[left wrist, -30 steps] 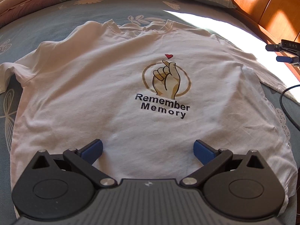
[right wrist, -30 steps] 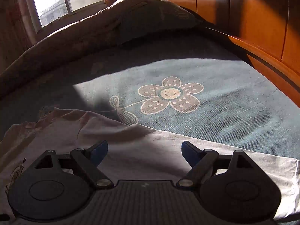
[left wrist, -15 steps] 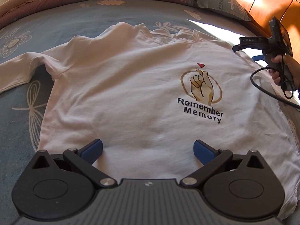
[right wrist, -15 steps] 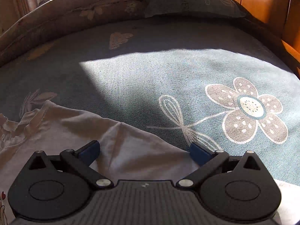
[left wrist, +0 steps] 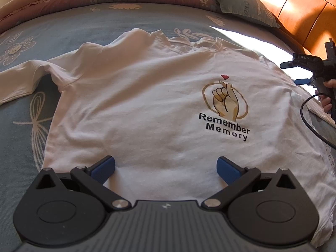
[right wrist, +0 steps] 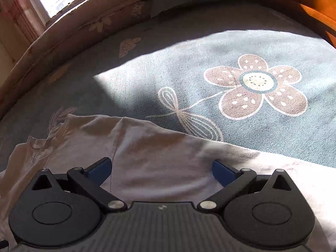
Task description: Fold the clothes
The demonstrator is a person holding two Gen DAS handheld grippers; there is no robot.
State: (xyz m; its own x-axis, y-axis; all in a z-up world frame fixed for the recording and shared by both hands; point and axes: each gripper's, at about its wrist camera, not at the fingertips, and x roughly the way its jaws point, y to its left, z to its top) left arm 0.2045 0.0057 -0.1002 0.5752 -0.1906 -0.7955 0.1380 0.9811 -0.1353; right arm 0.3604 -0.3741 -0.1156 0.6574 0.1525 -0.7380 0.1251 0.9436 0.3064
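Left gripper [left wrist: 165, 169], spread wide and empty, low centre of frame over the hem of a white T-shirt [left wrist: 147, 109] laid flat, print up, across a blue floral bed [left wrist: 63, 27]. Right gripper [right wrist: 161, 171], equally wide, holding nothing, above the shirt's sleeve [right wrist: 159, 153] at lower frame. Possible trouble: pinching only 1 layer, or dragging cloth into wrinkles on soft bedding; trailing cable [left wrist: 310, 121] at right edge snagging fabric.

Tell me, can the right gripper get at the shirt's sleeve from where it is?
Probably yes. The right gripper is open directly over the sleeve of the white T-shirt, which lies flat on the bedspread with nothing between them.
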